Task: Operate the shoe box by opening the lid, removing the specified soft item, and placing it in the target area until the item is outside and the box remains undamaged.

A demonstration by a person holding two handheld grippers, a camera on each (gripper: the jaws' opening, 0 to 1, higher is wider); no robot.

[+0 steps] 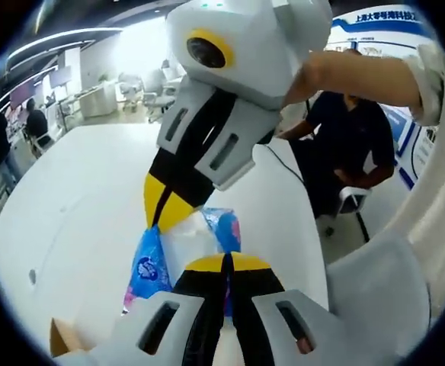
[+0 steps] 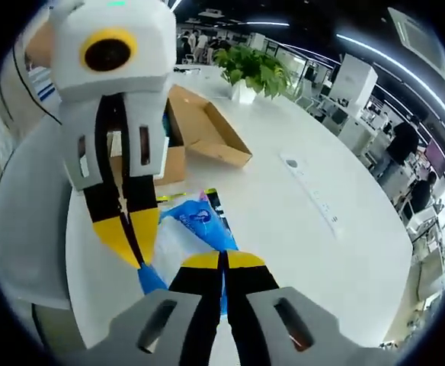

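Although the counter [image 2: 344, 252] took up most of both views, little was seen on it beyond the task's own things, with a potted plant [image 2: 251, 72] at its far edge and an office with seated people beyond. The shoe box [image 2: 200, 133] was seen in the right gripper view lying open behind the grippers, its lid folded back flat, and no tear or crushing could be made out on the cardboard that showed. Near it, and apart from it, the soft item [image 2: 200, 221], a blue and white plastic-wrapped pack, was held just above or on the counter between the two grippers; which of the two could not be told. The left gripper [image 1: 226, 263] was seen with its jaws closed on one edge of the pack, and the right gripper [image 2: 224, 263] with its jaws closed on the opposite edge. The opening of the lid and the removal of the item were judged done. What was judged left was the setting down of the pack in the target area, which could not be identified, and the release of both pairs of jaws.
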